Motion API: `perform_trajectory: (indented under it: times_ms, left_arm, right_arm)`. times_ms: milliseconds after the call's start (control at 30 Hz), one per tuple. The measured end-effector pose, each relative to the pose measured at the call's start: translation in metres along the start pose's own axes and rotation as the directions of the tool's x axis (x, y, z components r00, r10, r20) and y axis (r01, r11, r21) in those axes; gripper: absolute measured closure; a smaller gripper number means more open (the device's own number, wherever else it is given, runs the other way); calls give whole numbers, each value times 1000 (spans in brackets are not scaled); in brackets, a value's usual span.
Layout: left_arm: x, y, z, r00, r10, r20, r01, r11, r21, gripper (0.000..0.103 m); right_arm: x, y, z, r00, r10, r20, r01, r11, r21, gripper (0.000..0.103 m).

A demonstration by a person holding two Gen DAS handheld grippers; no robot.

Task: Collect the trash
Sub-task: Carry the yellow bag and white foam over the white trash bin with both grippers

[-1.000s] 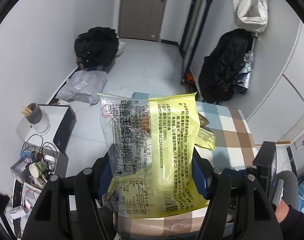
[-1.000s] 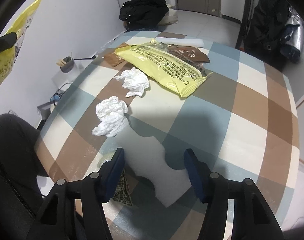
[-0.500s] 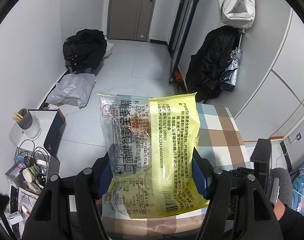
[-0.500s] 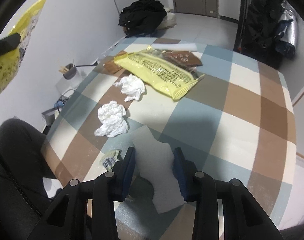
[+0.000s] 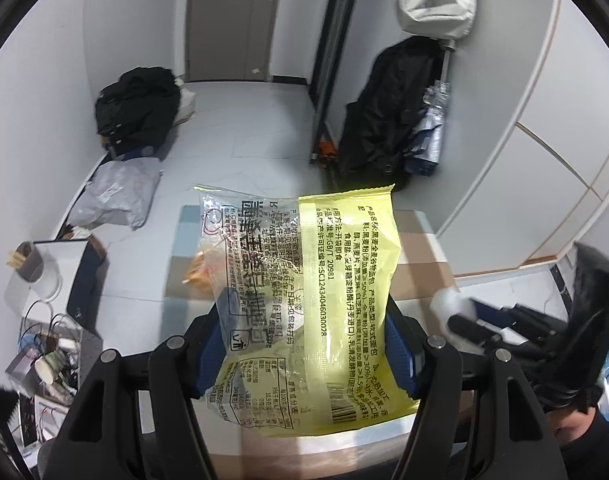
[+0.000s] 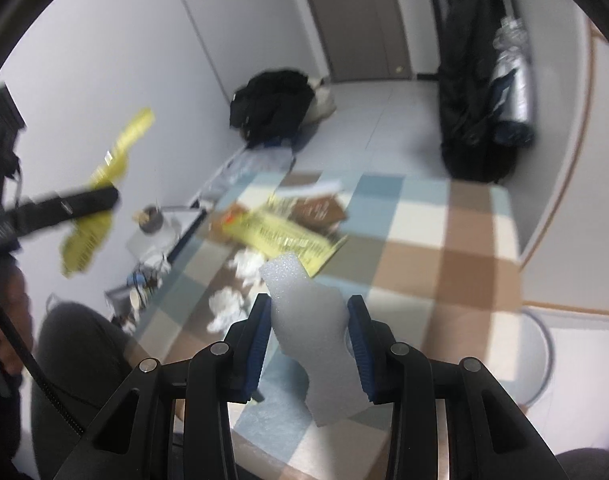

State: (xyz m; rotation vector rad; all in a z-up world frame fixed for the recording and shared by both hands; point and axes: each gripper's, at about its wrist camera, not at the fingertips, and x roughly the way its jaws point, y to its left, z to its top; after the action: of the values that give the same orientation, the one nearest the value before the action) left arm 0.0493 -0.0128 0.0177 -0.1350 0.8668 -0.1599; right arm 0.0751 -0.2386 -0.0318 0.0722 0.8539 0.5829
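The right gripper (image 6: pixel 309 340) held a white foam piece (image 6: pixel 316 332) between its blue pads (image 6: pixel 259 340), which pressed on its two sides, and the piece was in the air above the checked table (image 6: pixel 444 248). The left gripper (image 5: pixel 306 350) was closed on a yellow and clear food bag (image 5: pixel 304 304), which stood upright between its pads. On the table, at about 11 o'clock from the foam piece, two crumpled white tissues (image 6: pixel 226 306) lay near each other, and beyond them, toward 12 o'clock, lay another yellow wrapper (image 6: pixel 288 238) with a brown packet (image 6: pixel 320 210) just behind it. In the right wrist view, the left gripper with its bag appeared at 9 o'clock, blurred.
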Motion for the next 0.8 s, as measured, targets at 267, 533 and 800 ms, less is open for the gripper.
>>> perform_trajectory:
  times_ms: [267,533,800]
  left_arm:
    - [29,-53,22,979,-188,-84,189,982,4,39]
    - [66,-126,42,955,-256,-152,267,962,61,39]
    - [130,-196,37,897,-320,-304,362,928,91,39]
  right_arm:
    - [-68,-56,30,992,-42,122,32,996,85,66]
    - [-125,-137,43,969,-163,185,129,974,184,66]
    - [-126,-228,27,966,-235,111,190,930,316,66]
